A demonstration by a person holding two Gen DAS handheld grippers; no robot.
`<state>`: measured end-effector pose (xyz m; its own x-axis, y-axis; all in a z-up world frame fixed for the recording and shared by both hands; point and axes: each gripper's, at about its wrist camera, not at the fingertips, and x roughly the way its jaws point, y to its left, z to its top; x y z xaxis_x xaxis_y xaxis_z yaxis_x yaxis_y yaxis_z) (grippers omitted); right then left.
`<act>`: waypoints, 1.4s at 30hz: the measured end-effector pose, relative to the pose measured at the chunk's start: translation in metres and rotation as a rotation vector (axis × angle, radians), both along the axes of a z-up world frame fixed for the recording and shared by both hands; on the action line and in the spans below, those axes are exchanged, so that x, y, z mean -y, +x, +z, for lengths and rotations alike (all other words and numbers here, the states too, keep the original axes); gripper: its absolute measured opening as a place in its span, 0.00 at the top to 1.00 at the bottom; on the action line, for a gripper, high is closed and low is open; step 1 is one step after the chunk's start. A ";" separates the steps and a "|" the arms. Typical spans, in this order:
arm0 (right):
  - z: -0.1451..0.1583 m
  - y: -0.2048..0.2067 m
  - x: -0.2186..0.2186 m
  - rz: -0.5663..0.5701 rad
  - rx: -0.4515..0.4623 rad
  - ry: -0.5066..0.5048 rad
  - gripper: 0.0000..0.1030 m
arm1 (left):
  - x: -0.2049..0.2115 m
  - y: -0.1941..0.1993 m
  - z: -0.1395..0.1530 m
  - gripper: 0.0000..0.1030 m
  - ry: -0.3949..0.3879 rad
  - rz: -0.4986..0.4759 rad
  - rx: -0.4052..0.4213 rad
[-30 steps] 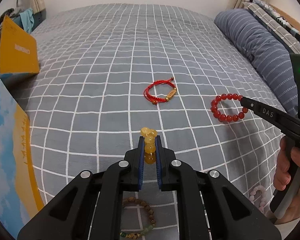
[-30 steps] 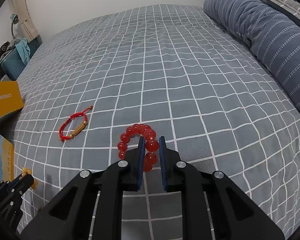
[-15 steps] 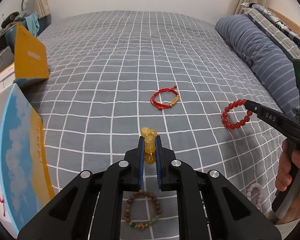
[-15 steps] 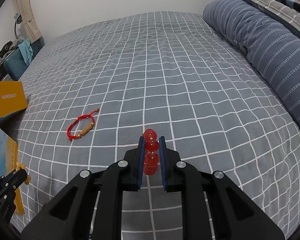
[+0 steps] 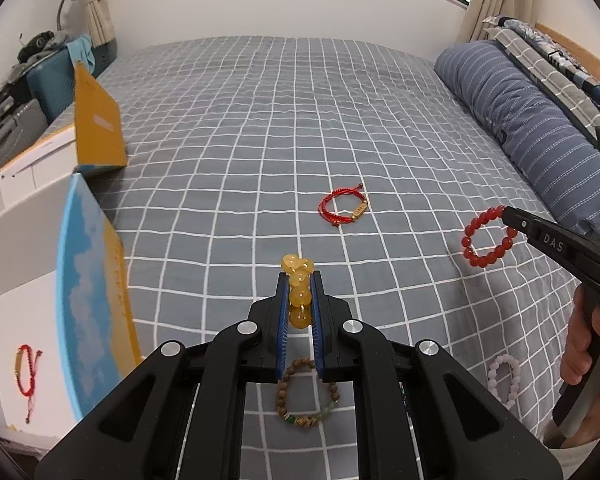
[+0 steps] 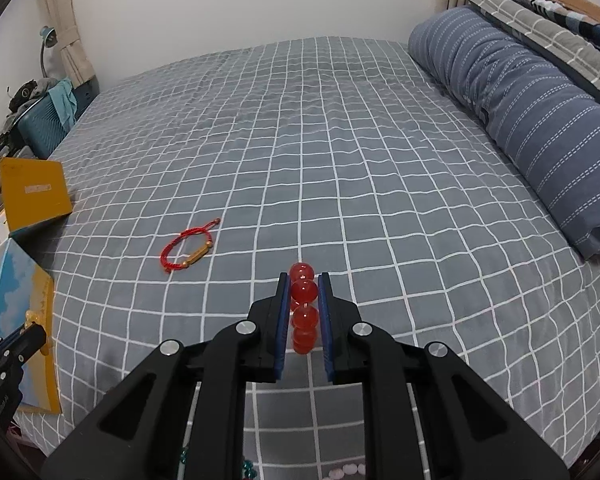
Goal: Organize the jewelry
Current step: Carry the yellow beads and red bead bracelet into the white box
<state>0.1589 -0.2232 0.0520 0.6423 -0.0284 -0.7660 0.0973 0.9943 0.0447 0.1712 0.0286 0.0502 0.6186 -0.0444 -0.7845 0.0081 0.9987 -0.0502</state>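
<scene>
Your left tool point(image 5: 299, 306) is clamped on the yellow bead bracelet point(image 5: 298, 280), your right tool point(image 6: 304, 312) on the red bead bracelet point(image 6: 303, 300), both above the bed point(image 5: 260, 128). The open white box point(image 5: 24, 320) lies near left, closest to your left tool.

Both fisheye cameras ride just behind their grippers, looking forward and slightly down across the checked bedspread point(image 5: 260, 128) toward the far wall. Both views share the red cord bracelet point(image 5: 342, 209) point(image 6: 188, 249) (the left camera also catches the right gripper point(image 5: 508, 213)).
</scene>
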 end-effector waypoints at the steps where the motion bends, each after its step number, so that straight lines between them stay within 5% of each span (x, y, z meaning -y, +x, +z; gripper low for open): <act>1: 0.002 -0.003 -0.001 0.001 0.001 -0.002 0.87 | -0.002 -0.003 0.002 0.91 0.002 0.003 0.002; 16: 0.025 -0.031 -0.039 0.032 0.027 -0.050 0.87 | -0.035 -0.012 0.021 0.91 0.017 0.020 -0.002; 29: 0.047 -0.048 -0.110 0.140 0.065 -0.062 0.87 | -0.102 -0.044 0.049 0.91 0.001 0.114 0.035; 42: 0.059 -0.058 -0.182 0.229 0.086 -0.073 0.87 | -0.172 -0.079 0.047 0.91 0.004 0.220 0.031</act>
